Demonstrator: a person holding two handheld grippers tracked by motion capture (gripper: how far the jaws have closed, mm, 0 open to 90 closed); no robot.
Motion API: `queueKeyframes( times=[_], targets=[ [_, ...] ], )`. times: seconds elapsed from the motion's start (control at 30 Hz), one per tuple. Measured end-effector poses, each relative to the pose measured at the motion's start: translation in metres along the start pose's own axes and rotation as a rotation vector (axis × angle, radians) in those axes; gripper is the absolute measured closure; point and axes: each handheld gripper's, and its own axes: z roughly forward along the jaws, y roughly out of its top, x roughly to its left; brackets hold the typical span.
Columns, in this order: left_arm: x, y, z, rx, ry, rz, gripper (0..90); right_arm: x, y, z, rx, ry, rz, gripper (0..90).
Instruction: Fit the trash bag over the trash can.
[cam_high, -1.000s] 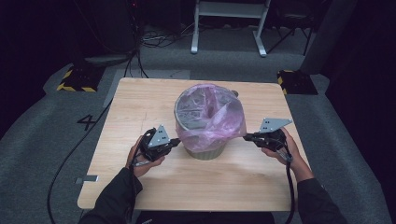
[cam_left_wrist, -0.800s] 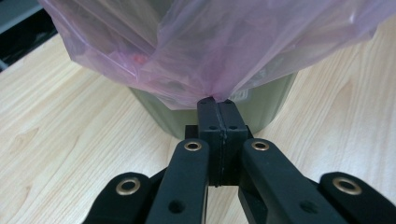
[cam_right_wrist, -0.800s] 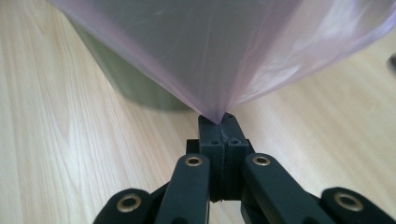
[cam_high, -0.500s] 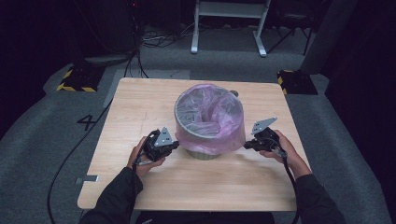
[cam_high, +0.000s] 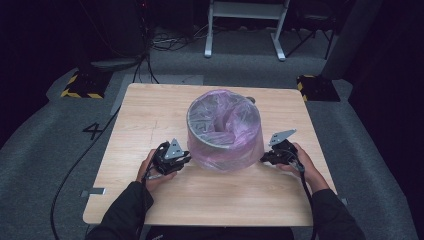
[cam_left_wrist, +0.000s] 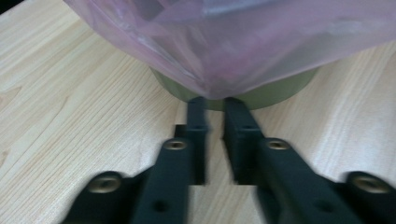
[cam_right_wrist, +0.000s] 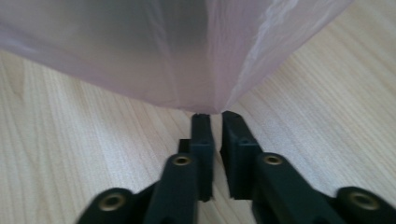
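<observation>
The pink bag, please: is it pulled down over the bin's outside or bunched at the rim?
Pulled down: the pink bag drapes the bin almost to its base.

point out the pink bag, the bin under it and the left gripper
pink bag (cam_high: 235, 150), high view, film draped down the bin's front
bin (cam_left_wrist: 280, 91), left gripper view, bare base below the bag's hem
left gripper (cam_left_wrist: 214, 103), left gripper view, midway between its fingertips

Bin liner (cam_high: 235, 150): translucent pink-lilac, pale sheen on the folds. Bin (cam_left_wrist: 275, 93) under it: grey-green at the base, grey inside. Table (cam_high: 150, 115): light wood, fine straight grain. Both grippers, left (cam_high: 186, 159) and right (cam_high: 263, 158): black, grey plates; brass-coloured screws on the jaws. Floor: grey carpet, yellow-black hazard stripes (cam_high: 80, 92).
</observation>
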Motion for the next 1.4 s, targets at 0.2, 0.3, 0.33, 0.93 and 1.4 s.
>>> queueKeyframes(
  times=[0.2,0.3,0.33,0.93,1.4],
  targets=[
    [-0.002,-0.006,-0.011,0.035,-0.049,-0.047,38.4,-0.002,-0.011,-0.021,-0.088,0.007,0.048,55.6],
    [-0.008,-0.012,-0.014,0.059,-0.049,-0.053,26.2,-0.001,-0.018,-0.030,-0.111,0.006,0.070,44.2],
    [-0.010,-0.014,-0.015,0.064,-0.043,-0.059,23.0,-0.001,-0.021,-0.033,-0.124,0.011,0.074,40.1],
    [-0.036,-0.038,-0.016,0.152,-0.114,-0.069,15.6,0.032,0.008,-0.078,-0.348,-0.130,0.034,20.8],
    [-0.038,-0.046,-0.014,0.113,-0.103,-0.092,14.1,0.048,0.039,-0.095,-0.409,-0.187,-0.045,20.5]
  ],
)
